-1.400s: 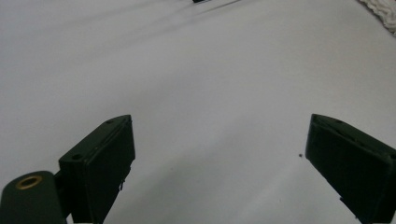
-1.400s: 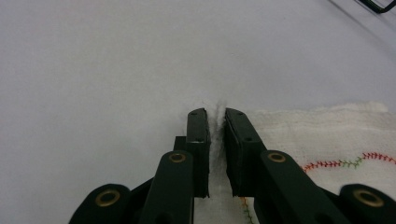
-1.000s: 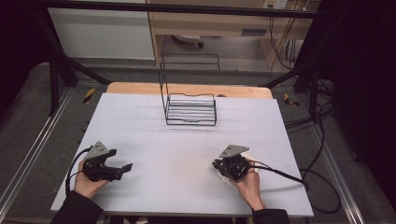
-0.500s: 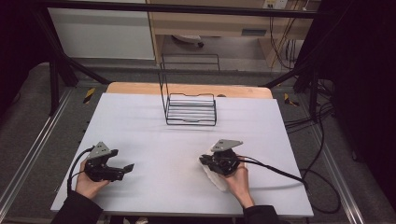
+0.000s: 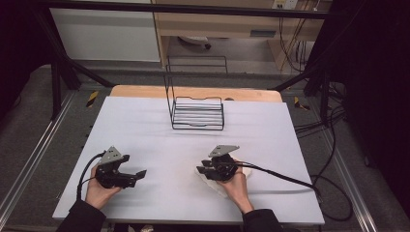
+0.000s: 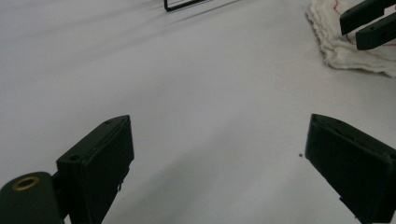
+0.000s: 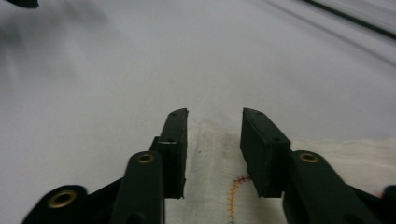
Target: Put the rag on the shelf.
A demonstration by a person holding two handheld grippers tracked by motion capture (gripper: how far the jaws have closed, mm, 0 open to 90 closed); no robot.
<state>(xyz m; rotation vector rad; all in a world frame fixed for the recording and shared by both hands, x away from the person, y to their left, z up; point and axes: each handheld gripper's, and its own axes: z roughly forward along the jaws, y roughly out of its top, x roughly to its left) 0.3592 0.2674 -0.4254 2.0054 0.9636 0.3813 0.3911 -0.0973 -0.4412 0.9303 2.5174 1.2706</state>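
Since a second ago the right claw (image 5: 202, 170) has been carried leftward, toward the middle of the surface (image 5: 159, 130), and is now seen low over a white cloth (image 7: 215, 182) (its edge stitched in coloured thread), its jaws parted a little with nothing gripped. The left claw (image 5: 138, 175) has barely shifted; it is held released, jaws spread wide, near the front left edge. The surface is covered in white, and dark floor and cables are seen around it. An empty black wire rack (image 5: 197, 113) is set at the far side.
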